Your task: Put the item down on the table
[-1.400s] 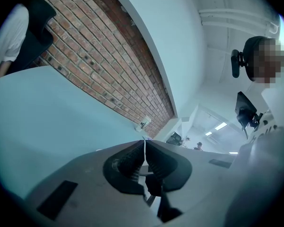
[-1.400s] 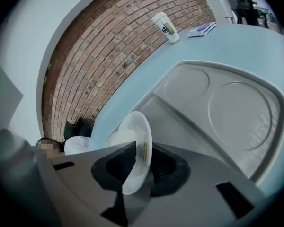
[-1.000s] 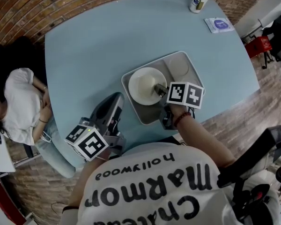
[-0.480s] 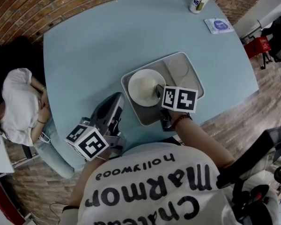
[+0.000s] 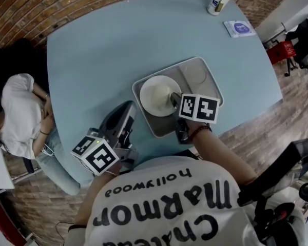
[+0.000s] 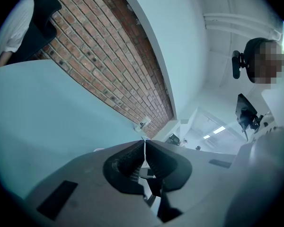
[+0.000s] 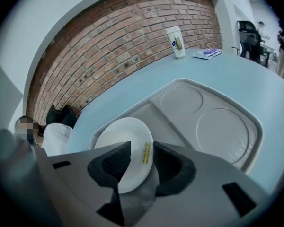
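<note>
Plate point(image 5: 156, 94) just slid a touch left, right claw point(image 7: 141, 151) clamped on its rim; still over the tray point(image 5: 197, 77), not the table point(image 5: 118, 45). Left claw point(image 6: 145, 146) closed, empty.

Curved red-brick wall point(image 7: 109, 37) behind a pale blue table point(image 5: 118, 45) (rounded corners); wood-plank floor point(image 5: 256, 132).

My head view looks steeply down on the table point(image 5: 118, 50); the 2 gripper views sit low, facing the far brick wall point(image 7: 109, 46), the right one close over the tray point(image 7: 227, 136).
</note>
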{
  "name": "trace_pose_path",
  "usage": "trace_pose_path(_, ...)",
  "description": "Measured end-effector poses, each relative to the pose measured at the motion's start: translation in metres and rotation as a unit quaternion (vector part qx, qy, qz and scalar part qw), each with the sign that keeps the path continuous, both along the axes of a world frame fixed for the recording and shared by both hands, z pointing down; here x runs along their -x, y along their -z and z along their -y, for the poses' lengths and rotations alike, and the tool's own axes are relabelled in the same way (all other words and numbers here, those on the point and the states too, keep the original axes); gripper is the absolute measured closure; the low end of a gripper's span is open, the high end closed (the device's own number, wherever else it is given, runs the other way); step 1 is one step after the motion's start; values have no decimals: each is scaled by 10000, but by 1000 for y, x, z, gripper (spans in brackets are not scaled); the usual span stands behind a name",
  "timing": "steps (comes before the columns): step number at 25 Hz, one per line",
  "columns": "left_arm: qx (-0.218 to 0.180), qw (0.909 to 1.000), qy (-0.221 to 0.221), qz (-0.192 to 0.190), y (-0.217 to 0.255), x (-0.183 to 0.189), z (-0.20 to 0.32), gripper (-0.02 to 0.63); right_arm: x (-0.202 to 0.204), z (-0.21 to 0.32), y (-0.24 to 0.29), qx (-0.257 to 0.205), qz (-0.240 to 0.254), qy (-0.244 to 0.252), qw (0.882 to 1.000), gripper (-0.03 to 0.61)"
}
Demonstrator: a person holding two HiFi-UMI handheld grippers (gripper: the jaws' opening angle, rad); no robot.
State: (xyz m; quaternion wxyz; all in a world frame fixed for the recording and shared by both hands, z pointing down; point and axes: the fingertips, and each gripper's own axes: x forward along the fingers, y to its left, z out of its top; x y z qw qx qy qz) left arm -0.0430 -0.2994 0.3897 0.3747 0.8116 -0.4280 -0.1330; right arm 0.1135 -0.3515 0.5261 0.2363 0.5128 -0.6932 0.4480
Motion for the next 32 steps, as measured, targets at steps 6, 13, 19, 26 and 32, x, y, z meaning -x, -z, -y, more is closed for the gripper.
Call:
trace_pose_path(6,-26,10000,-86,-5,2,-2,-1,598,-4,7,21,-283,310,-249,9988,442)
trace_pose_path(13,-104,9996,-278,18,9,-11,-2,598,-5,10,57,-895,787,-266,9925,448)
trace_pose_path(19,-243,9986,-457,100,15,-22,-3,598,1,4,90,-1667,1197,173,9786,546)
trace_pose_path(26,-497,9953,-736,398,28,-45,-11,598,13,-17,135,-2550,1817,1007,9444,563)
trace_pose_path(32,-536,9940,-810,501,27,-48,-19,598,7,-38,142,-2894,1641,1500,9310,563)
